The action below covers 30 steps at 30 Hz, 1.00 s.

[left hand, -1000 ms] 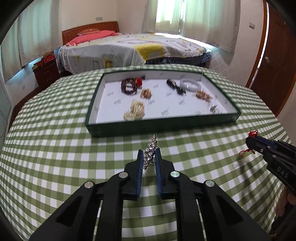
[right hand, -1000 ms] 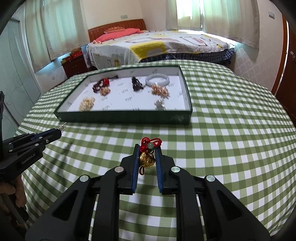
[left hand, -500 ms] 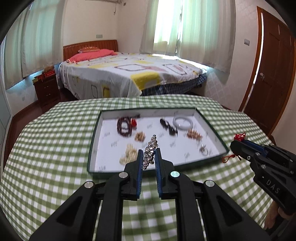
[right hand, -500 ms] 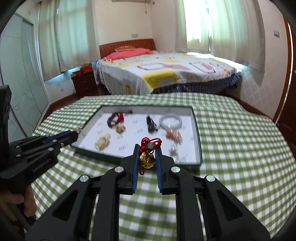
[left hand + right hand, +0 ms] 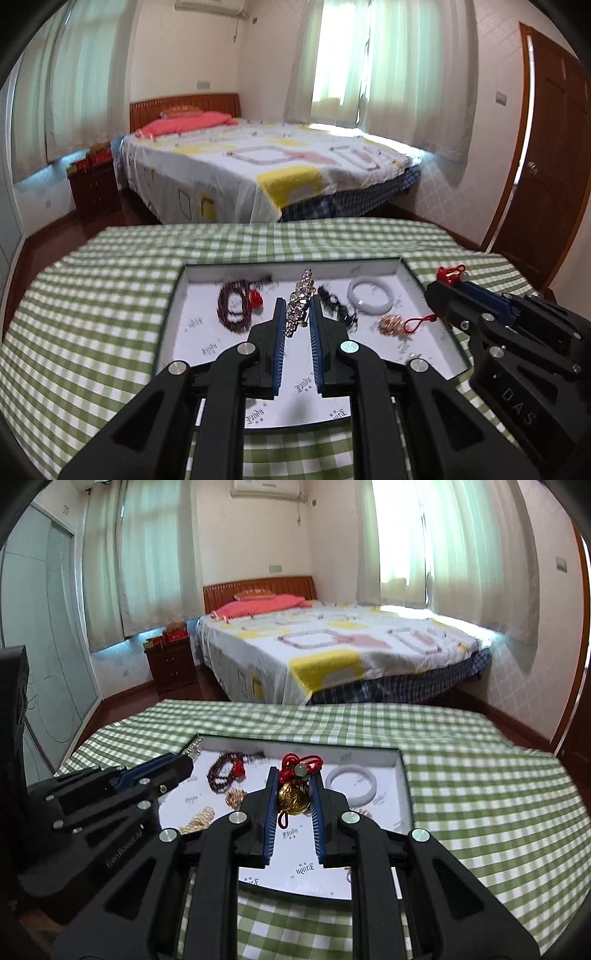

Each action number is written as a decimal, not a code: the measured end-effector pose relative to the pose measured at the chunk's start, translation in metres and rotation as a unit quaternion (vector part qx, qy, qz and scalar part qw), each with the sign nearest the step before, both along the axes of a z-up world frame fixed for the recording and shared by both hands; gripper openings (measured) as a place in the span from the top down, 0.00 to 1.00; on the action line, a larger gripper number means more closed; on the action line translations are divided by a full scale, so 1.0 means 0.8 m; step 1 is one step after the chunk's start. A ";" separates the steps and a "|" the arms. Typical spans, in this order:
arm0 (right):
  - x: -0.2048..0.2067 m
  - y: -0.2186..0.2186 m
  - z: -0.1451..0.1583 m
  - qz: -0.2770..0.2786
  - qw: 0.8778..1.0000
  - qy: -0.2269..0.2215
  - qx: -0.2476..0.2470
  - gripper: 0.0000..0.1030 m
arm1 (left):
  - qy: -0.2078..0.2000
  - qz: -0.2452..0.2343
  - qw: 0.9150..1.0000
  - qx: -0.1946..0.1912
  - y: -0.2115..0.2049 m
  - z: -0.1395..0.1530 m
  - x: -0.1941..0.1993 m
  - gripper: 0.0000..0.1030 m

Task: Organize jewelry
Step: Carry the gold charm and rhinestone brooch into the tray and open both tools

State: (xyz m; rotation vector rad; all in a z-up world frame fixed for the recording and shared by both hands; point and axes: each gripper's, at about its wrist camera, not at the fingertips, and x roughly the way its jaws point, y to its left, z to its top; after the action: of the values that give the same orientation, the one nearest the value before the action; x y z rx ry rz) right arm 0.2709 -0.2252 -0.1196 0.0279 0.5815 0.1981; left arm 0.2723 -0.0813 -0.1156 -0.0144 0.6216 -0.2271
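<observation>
A bedroom with a made bed point(image 5: 258, 173) and curtained windows lies behind a table under a green checked cloth point(image 5: 96, 295), and on that cloth sits the landmark: a shallow green-walled tray point(image 5: 177, 291) with a white lining.

A second ago both grippers hung over bare cloth in front of the tray's near wall; now both have risen and come forward, so they hover above the tray's interior. The left gripper point(image 5: 298, 325) is clamped on a rhinestone hair clip point(image 5: 301, 306), which stands nearly upright between the pads above the tray's middle. The right gripper point(image 5: 293, 801) is clamped on a gold bell charm point(image 5: 294, 798) with a red knotted cord point(image 5: 295, 763), held over the tray's right-centre, its tassel end dangling toward the lining.

Already resting in the tray are a dark bead bracelet point(image 5: 236, 306) toward its left, a white bangle point(image 5: 370, 295) toward its far right corner, and a small rose-gold piece point(image 5: 389, 324) near its right wall.

The carry looks finished. What remains, I judge, is lowering each piece onto a bare patch of lining and releasing; the near-centre of the tray appears free.
</observation>
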 end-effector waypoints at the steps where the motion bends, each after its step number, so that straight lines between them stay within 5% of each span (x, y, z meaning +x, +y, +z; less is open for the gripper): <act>1: 0.005 -0.001 -0.008 0.001 1.000 0.008 0.002 0.84 | 0.007 0.001 1.000 0.002 -0.001 -0.008 0.003 0.87; 11: 0.043 0.009 -0.094 0.013 0.995 0.094 -0.011 0.84 | 0.086 0.012 0.996 0.031 -0.004 -0.090 0.036 0.87; 30: 0.062 0.009 -0.115 0.013 0.992 0.121 -0.014 0.82 | 0.116 0.009 0.992 0.044 -0.009 -0.106 0.052 0.86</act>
State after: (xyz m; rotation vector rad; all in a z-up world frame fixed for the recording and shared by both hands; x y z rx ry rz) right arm 0.3205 -0.2177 -0.2118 0.0172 0.8276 0.2133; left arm 0.3141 -0.0888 -0.2008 0.0395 0.8626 -0.1814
